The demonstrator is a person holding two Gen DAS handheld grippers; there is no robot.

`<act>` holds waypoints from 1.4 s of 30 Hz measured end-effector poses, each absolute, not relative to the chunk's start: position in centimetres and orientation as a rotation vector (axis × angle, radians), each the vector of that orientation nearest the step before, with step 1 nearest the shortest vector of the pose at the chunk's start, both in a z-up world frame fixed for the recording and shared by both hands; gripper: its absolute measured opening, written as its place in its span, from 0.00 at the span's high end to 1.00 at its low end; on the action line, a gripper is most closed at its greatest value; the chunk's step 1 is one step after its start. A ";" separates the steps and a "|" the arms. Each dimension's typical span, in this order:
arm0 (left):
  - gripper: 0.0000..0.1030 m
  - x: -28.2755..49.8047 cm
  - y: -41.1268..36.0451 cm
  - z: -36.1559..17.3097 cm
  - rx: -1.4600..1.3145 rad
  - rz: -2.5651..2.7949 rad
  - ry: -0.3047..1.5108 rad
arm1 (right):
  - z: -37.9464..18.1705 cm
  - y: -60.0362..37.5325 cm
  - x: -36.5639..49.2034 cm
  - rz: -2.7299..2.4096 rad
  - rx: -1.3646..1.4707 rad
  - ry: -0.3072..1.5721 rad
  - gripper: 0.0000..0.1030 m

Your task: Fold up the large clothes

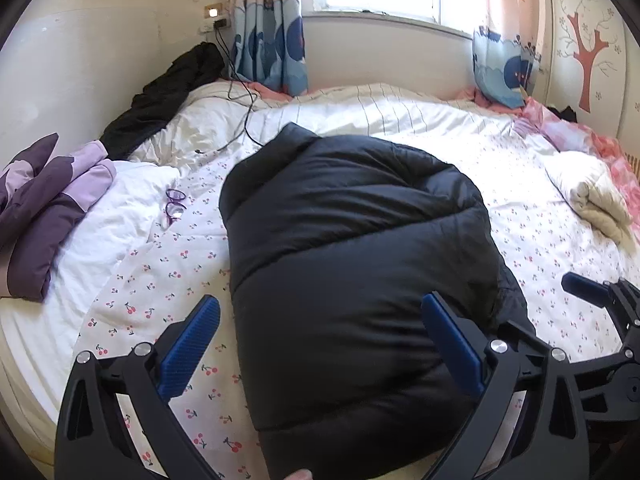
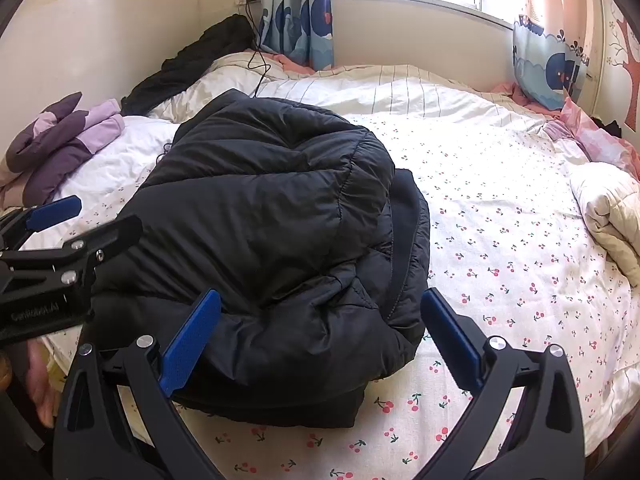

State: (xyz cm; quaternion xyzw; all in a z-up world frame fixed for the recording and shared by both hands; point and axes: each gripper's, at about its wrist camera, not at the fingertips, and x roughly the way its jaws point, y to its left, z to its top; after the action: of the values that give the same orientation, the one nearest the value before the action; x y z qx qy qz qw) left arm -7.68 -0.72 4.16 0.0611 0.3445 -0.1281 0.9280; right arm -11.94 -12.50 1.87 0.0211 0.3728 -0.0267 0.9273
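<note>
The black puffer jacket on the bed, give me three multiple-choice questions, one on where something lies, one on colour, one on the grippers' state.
1. Where are the purple glasses?
A. left of the black puffer jacket
B. on top of it
C. on the windowsill

2. What colour are the gripper finger pads?
A. red
B. blue
C. green

3. How do the left gripper and right gripper stand?
A. both clamped on the jacket
B. one shut
C. both open, holding nothing

Answers: 1 A, they lie on the cherry-print sheet beside it; 2 B, blue textured pads; 3 C, jaws spread wide.
</note>
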 end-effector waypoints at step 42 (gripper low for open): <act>0.07 -8.6 0.0 5.3 0.068 -0.184 0.689 | 1.8 -12.6 -11.9 -0.022 0.055 0.757 0.06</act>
State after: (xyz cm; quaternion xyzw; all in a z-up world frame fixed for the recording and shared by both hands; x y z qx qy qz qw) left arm -8.58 -0.02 5.34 0.0332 0.3374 -0.0900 0.9365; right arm -11.86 -12.62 1.83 0.0270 0.3697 -0.0107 0.9287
